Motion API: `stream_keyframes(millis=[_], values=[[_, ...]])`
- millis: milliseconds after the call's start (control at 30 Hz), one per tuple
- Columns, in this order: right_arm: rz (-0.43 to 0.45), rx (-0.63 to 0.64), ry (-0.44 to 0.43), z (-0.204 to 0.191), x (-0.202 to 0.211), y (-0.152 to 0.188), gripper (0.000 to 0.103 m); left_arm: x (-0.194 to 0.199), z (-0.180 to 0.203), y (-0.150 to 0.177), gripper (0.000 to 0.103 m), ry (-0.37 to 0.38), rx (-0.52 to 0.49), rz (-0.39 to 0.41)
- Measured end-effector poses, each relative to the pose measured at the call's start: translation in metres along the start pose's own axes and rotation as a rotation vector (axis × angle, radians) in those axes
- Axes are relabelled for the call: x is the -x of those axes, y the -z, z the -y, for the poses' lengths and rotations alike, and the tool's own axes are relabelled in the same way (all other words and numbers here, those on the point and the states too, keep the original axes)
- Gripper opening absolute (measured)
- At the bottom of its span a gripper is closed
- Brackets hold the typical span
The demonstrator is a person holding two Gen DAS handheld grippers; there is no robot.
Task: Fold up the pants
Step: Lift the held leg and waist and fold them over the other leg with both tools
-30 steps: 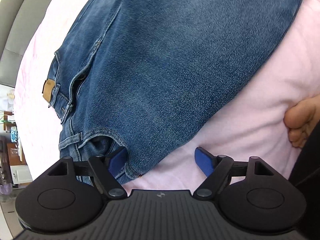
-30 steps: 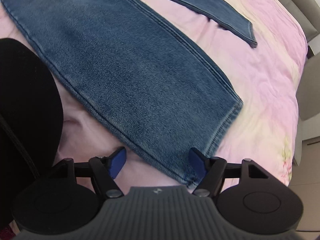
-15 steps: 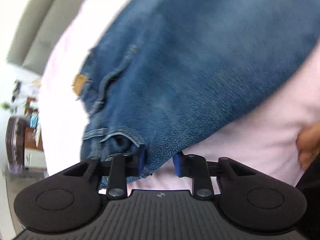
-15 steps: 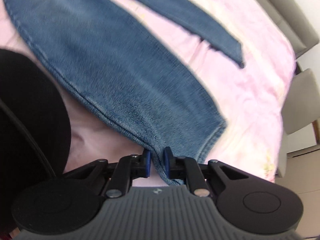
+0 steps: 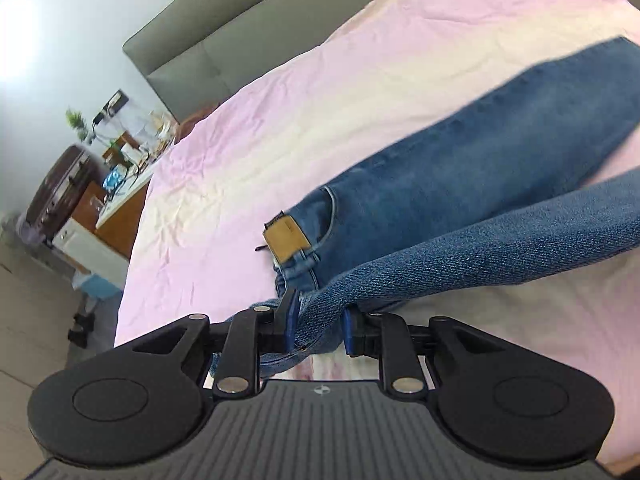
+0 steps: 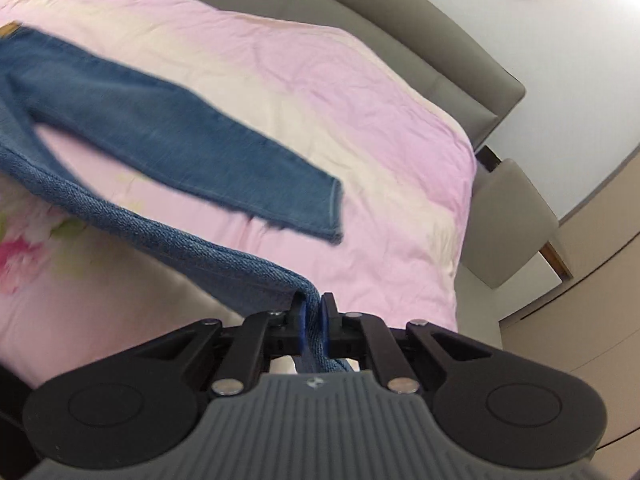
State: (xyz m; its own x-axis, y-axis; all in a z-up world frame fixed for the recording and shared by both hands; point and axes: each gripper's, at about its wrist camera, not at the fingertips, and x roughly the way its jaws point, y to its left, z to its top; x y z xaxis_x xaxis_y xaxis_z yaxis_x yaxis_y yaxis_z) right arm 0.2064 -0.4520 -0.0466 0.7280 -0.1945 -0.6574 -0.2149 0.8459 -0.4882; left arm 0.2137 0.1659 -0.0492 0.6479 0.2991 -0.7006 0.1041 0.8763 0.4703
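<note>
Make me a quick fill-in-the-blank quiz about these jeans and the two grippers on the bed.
1. Both grippers are shut on the ____.
2. The left gripper holds the jeans at the ____ end, near the tan leather patch.
3. The right gripper pinches one leg's ____.
4. The other leg lies flat on the ____ bedspread.

Answers: jeans; waist; hem; pink

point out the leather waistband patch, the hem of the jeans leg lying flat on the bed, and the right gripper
leather waistband patch (image 5: 287,237), left wrist view, middle of the tan patch
hem of the flat jeans leg (image 6: 335,211), right wrist view, stitched cuff edge
right gripper (image 6: 311,322), right wrist view, between its fingertips, shut on denim
</note>
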Motion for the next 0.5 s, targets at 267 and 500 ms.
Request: stream_keyframes(millis=[267,500], values=[[-0.048,-0.025,0.048,0.019,-0.092,-0.08,0.0,-0.046,-0.005,-0.063,0.025,-0.038,0.099,-0.046],[-0.084,0.022,0.059,0.003,-0.198,-0.134,0.0,-0.117,0.006,-0.099,0.025,-0.06,0.122,-0.129]])
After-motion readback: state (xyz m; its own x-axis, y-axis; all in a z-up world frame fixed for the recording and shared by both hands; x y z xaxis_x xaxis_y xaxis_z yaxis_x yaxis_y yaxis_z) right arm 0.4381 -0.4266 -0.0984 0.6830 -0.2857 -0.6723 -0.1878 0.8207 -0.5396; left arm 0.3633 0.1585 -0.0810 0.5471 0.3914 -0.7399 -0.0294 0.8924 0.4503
